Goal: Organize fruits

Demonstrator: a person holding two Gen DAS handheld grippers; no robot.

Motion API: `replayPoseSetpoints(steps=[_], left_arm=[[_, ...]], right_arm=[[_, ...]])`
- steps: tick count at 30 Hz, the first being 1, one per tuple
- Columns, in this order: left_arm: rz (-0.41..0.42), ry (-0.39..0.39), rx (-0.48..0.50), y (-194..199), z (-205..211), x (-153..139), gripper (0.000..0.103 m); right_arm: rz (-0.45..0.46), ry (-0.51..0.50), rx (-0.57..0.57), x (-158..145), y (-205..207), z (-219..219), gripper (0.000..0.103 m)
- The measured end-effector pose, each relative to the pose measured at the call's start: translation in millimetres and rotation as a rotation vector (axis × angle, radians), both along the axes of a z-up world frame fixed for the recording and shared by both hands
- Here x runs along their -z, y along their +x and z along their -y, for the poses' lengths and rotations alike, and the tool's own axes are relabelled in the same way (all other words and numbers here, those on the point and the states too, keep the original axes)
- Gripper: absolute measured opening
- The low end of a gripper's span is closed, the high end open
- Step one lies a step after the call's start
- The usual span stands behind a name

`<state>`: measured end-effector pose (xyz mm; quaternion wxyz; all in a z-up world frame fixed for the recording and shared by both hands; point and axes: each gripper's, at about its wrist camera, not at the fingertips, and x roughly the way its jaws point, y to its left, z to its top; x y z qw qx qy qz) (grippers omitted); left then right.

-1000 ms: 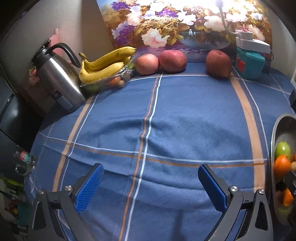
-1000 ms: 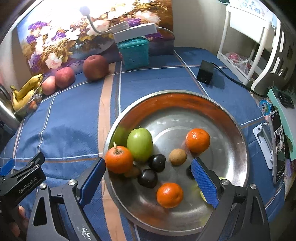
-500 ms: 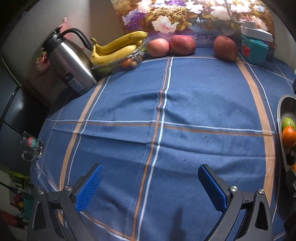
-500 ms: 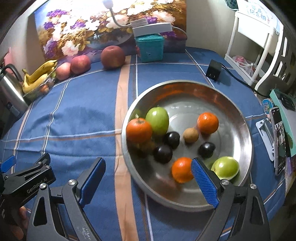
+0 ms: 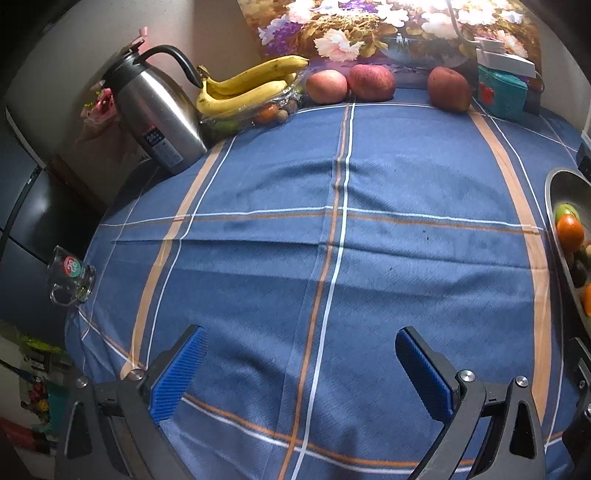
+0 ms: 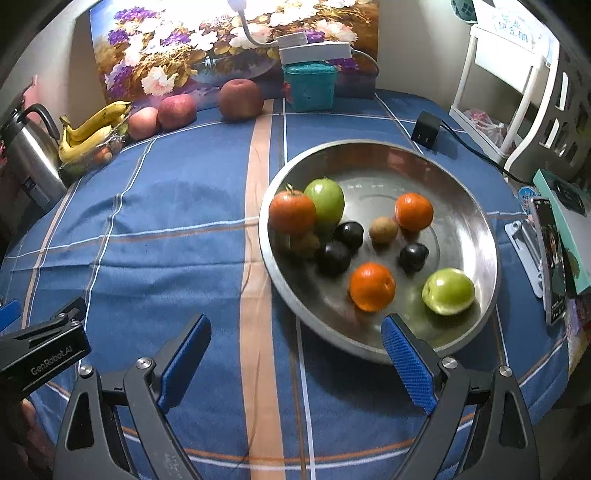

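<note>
1. Blue checked cloth covers the tabletop (image 5: 406, 177); a flower painting (image 5: 369, 26) leans on the wall behind.
2. Left wrist view: left claw (image 5: 299, 369) spread wide and empty over bare cloth, fruit well apart from it.
3. Same view, far edge: bananas (image 5: 247, 88) on a clear packet of small fruit (image 5: 255, 114), beside a steel kettle (image 5: 155, 110); three apples (image 5: 369, 83) in a loose row; a teal box (image 5: 500, 92) at the right. A glass mug (image 5: 70, 277) sits at the left rim.
4. Same view, right edge: a sliver of the metal bowl (image 5: 557, 192) with fruit inside.
5. Right wrist view: right claw (image 6: 295, 350) spread and empty, its right finger in front of the bowl's (image 6: 480, 221) near rim.
6. Bowl contents: two green apples (image 6: 448, 291), three oranges (image 6: 371, 286), three dark plums (image 6: 334, 256), two small brown fruits (image 6: 384, 230), scattered and unsorted by kind.
7. Same view, right margin: a charger (image 6: 426, 129), a phone (image 6: 552, 258) and a white shelf (image 6: 517, 74).
8. Progress: judged partial. Small fruit lies gathered in the bowl; apples and bananas lie outside it by the wall. Whether those belong in the bowl, or the bowl fruit needs grouping, cannot be told.
</note>
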<state>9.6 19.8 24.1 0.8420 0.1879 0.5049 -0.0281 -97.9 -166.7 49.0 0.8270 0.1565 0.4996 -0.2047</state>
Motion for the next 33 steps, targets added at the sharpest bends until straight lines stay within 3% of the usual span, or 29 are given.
replayPoseSetpoints(steps=[33], left_arm=[[-0.014,-0.046,0.019,-13.8,-7.5,-4.9,0.103]], right_arm=[[-0.002,-0.011,-0.012,0.1,-14.7,-12.9,0.094]])
